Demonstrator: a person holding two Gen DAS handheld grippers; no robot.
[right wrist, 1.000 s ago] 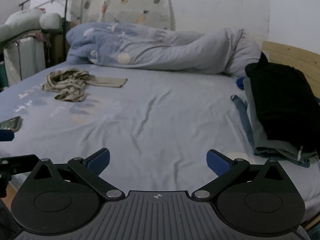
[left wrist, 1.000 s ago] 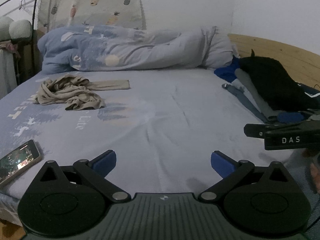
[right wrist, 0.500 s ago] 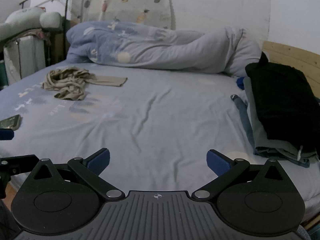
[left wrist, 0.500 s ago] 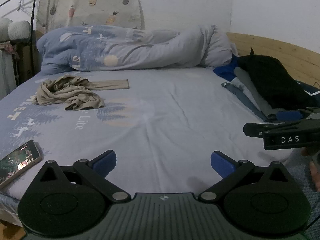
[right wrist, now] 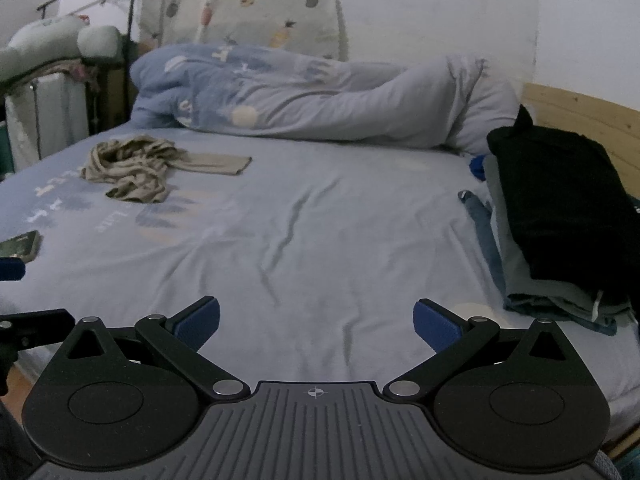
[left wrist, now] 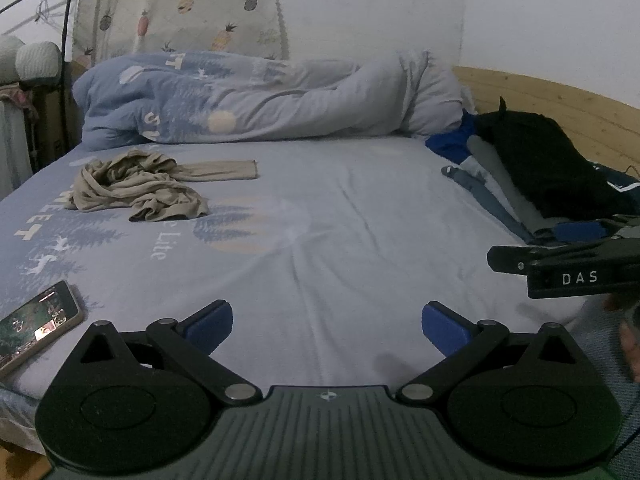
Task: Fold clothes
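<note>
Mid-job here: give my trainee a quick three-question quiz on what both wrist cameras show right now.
1. True or false: the left gripper grips the beige garment.
2. What lies on top of the folded stack? A) black garment B) phone C) duvet
3. Fill in: the phone lies near the bed's ____ edge, screen lit.

Key:
1. False; both it and the right gripper are open, over bare sheet.
2. A, the black garment.
3. Left.

R gripper (right wrist: 316,322) jaws wide over bedsheet (right wrist: 304,216); crumpled beige garment (right wrist: 136,168) far left, prob. a top.
</note>
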